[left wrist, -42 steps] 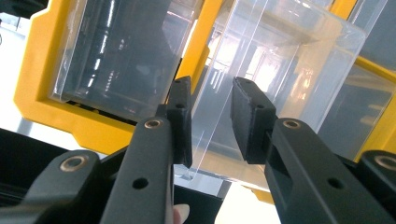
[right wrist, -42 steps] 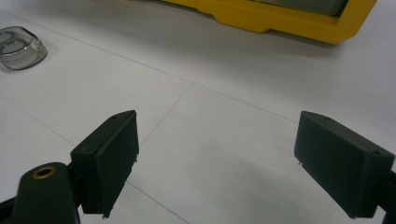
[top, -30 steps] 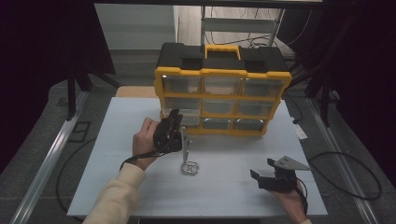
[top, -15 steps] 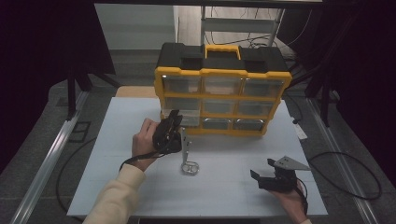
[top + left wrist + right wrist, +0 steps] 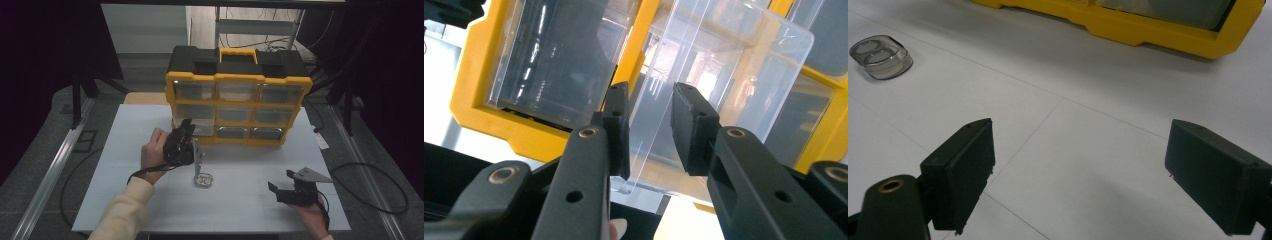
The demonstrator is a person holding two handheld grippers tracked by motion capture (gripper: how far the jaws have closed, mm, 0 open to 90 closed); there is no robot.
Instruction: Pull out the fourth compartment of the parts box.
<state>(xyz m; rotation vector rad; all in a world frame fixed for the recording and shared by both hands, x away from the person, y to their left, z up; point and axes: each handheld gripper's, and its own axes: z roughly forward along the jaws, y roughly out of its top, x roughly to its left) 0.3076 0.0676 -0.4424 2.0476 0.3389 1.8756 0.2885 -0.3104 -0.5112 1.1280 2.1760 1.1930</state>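
A yellow and black organiser cabinet with clear drawers stands at the back of the white table. Its bottom-left clear drawer sticks out a little. My left gripper is at that drawer's left front corner. In the left gripper view the jaws stand a narrow gap apart with the clear drawer's corner edge showing in the gap, and no pad visibly presses on it. My right gripper rests low near the table's front right, its jaws wide open over bare table.
A small clear round container lies mid-table, with a slim pale upright piece just behind it. The cabinet's yellow base runs across the far side. Cables trail off both table sides. Metal rails flank the table.
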